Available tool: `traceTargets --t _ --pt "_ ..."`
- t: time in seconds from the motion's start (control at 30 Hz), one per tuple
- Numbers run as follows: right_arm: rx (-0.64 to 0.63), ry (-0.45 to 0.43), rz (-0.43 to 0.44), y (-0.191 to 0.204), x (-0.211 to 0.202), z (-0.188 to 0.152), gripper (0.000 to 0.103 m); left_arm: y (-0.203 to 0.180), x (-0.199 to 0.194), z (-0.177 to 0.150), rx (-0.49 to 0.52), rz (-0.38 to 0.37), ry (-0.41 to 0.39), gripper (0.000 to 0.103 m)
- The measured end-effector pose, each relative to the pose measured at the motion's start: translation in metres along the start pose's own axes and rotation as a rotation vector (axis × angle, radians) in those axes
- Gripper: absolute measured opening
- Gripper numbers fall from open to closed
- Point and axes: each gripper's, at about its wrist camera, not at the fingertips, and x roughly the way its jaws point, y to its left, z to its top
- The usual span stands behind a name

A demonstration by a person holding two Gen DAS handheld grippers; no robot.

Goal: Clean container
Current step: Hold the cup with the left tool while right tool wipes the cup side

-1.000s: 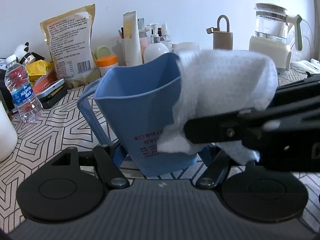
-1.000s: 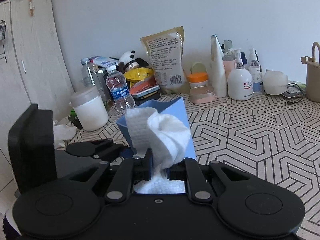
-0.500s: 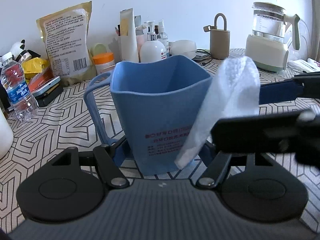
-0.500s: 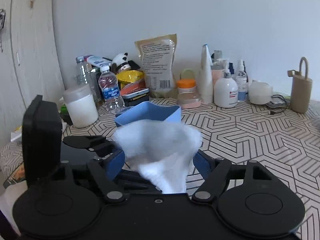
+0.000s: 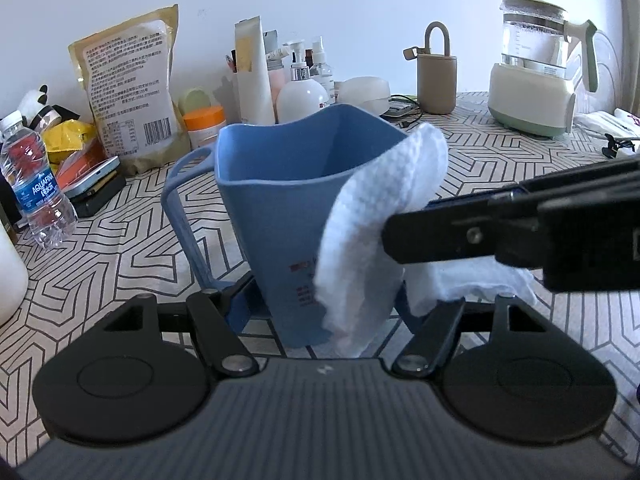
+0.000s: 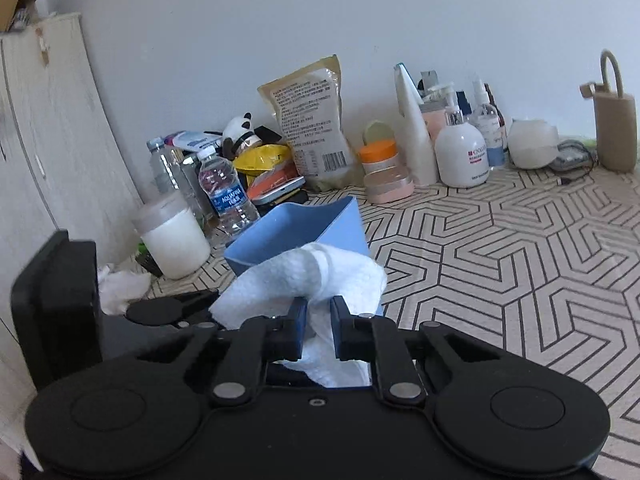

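Left wrist view: left gripper (image 5: 324,300) jaws around squarish blue plastic container (image 5: 288,216), right gripper (image 6: 319,322) jaws clenched on dimpled white cloth (image 5: 376,216)

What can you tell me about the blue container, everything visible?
The blue container is a matte plastic-looking jug with a squarish, wavy open rim, walls tapering toward the base, a thin loop handle on one side and reddish print low on its front. It stands upright over the patterned tablecloth, its base gripped between the left tongs. A white cloth, clamped in the right tongs, drapes against its outer wall and corner. The visible inside looks empty.
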Motion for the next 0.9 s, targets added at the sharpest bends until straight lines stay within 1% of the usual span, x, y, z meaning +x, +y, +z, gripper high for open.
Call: traceTargets --t 0.13,0.23,0.3,0.53,0.9 --pt "0.011 -0.003 0.0 -0.004 0.0 -0.001 0.013 -0.002 0.0 0.0 0.01 0.002 -0.001 0.07" --pt "0.022 -0.003 -0.003 -0.005 0.0 0.0 0.013 -0.004 -0.001 0.0 0.018 0.01 -0.006 0.07" --pt "0.004 -0.016 -0.023 0.0 -0.002 0.002 0.013 -0.001 -0.001 0.0 0.005 0.006 -0.005 0.07" --pt "-0.052 -0.065 -0.022 0.01 -0.014 0.006 0.012 -0.003 0.0 0.001 0.017 0.011 0.0 0.07" --pt "-0.025 -0.074 -0.026 0.005 -0.014 0.004 0.011 -0.009 0.001 0.001 0.051 0.031 0.005 0.071"
